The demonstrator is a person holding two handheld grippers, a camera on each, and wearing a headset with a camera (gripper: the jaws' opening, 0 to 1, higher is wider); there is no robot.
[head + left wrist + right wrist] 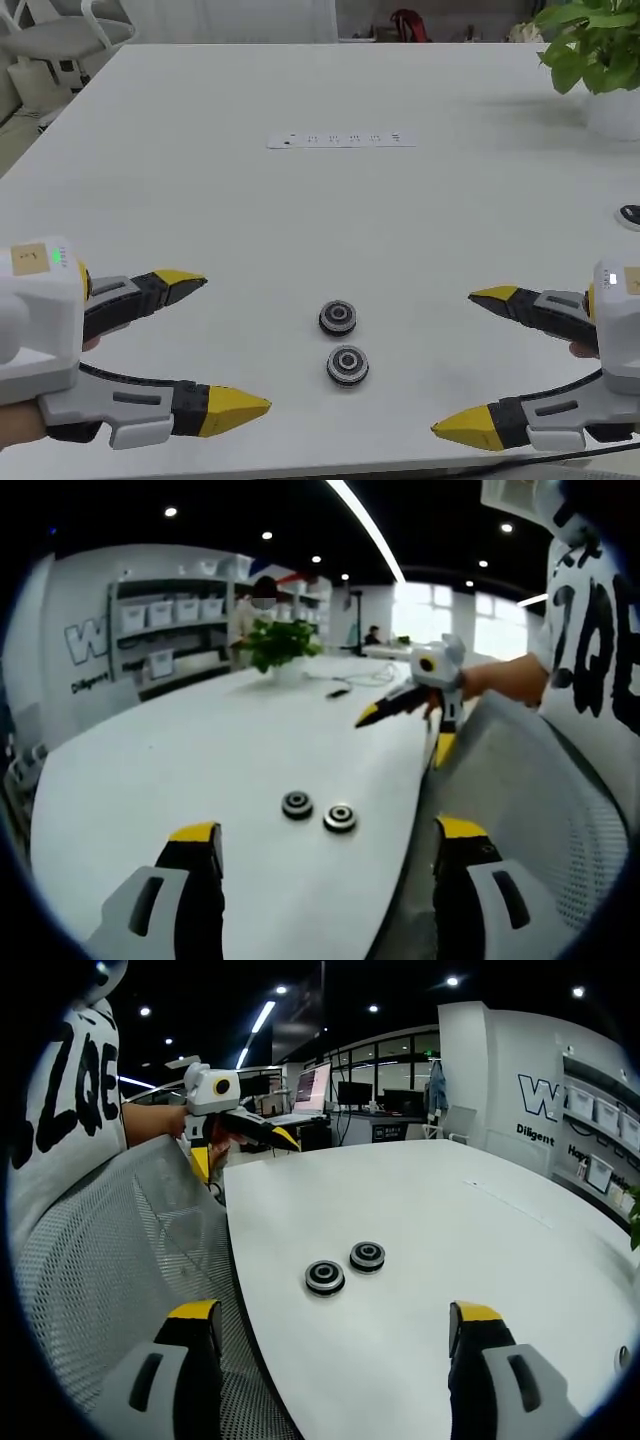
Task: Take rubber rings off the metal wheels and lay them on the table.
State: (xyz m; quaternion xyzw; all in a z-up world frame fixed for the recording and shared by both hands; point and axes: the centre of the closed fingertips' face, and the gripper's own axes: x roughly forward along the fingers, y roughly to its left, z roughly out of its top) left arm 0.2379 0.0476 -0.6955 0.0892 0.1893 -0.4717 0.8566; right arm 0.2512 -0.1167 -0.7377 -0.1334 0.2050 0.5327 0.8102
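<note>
Two metal wheels with black rubber rings lie flat on the white table (pixel 300 220), close together near its front edge: the farther wheel (pixel 338 317) (pixel 297 804) (pixel 367 1256) and the nearer wheel (pixel 347 365) (pixel 340 818) (pixel 325 1276). My left gripper (pixel 237 344) (pixel 327 832) is open, hovering left of the wheels with its yellow-tipped fingers pointing at them. On the other side my right gripper (pixel 452 362) (pixel 332 1312) is open too, and points back at them. Neither gripper touches a wheel and both hold nothing.
A white power strip (pixel 342 140) lies mid-table beyond the wheels. A potted plant (pixel 595 50) stands at the far right corner, with a small dark object (pixel 630 214) at the right edge. A grey mesh chair (pixel 120 1250) is at the table's front edge.
</note>
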